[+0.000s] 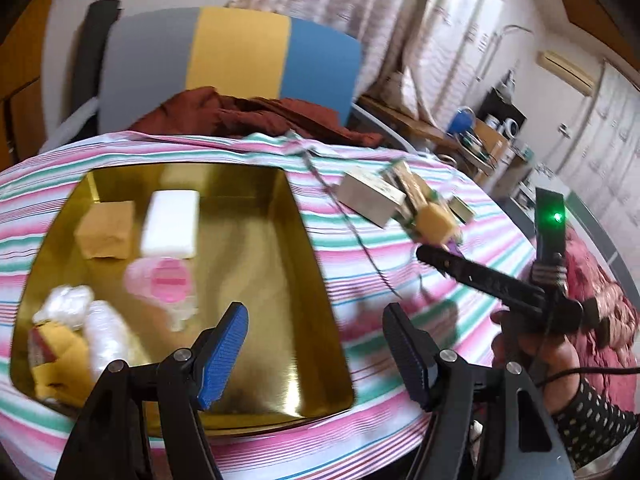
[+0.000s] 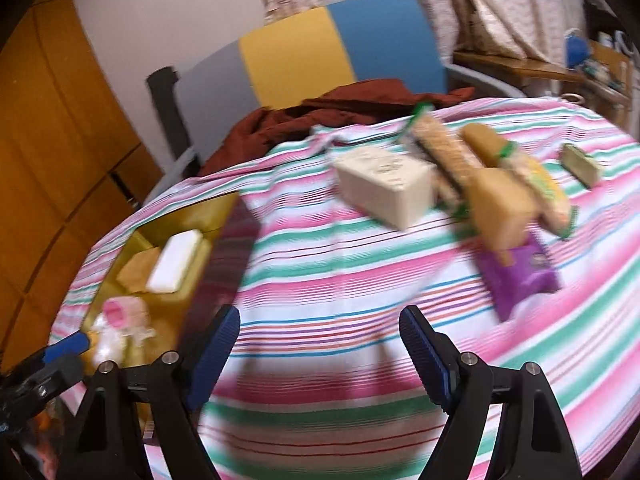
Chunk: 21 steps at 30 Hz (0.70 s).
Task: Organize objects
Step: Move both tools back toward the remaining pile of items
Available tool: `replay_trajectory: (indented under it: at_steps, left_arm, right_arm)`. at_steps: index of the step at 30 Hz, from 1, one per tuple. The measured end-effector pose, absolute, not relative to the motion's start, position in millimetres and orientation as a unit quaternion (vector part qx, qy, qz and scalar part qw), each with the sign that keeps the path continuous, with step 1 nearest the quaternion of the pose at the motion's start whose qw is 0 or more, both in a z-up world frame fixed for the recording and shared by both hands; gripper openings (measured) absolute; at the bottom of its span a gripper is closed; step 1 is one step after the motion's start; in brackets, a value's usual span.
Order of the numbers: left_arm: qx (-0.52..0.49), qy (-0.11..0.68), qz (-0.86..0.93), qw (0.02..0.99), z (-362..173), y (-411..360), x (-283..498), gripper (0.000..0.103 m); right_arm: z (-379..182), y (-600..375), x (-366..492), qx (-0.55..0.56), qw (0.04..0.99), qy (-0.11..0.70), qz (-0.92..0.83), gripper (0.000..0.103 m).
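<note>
Striped cloth covers the table; a tricolour chair back stands behind its far edge. Gold tray is seen at the left edge, already holding a white block, a tan block and a pink cup. Loose items are grouped toward the far right corner: cream box, purple packet, wrapped snacks (blurred). Left gripper is held apart over the tray's near right corner, empty. Right gripper is held apart above bare cloth, empty. Judgement: the purple packet, nearest, should be approached low, fingers spanning its short side, and closed only once motion blur settles.
</note>
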<state>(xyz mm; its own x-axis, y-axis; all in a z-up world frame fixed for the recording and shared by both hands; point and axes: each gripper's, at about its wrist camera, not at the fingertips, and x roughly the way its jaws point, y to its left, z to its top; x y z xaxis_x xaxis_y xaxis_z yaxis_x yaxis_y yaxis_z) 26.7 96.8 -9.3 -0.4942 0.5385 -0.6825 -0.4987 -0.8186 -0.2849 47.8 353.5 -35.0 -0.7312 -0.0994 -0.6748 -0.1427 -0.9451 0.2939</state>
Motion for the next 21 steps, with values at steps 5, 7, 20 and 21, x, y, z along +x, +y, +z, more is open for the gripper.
replay_trajectory:
  at_steps: [5, 7, 20, 21]
  left_arm:
    - [-0.411, -0.012, 0.855, 0.315, -10, 117, 27, 0.071]
    - [-0.415, -0.010, 0.852, 0.319, -10, 124, 27, 0.071]
    - [-0.434, 0.004, 0.838, 0.332, -11, 157, 19, 0.071]
    - [-0.434, 0.005, 0.837, 0.334, -10, 160, 18, 0.071]
  right_arm:
    - [-34, 402, 53, -0.339, 0.071, 0.143, 0.927, 0.083]
    - [-36, 421, 48, -0.341, 0.094, 0.129, 0.927, 0.083]
    - [-81, 459, 21, -0.407, 0.083, 0.100, 0.904, 0.061]
    - [-81, 459, 22, -0.401, 0.085, 0.099, 0.907, 0.060]
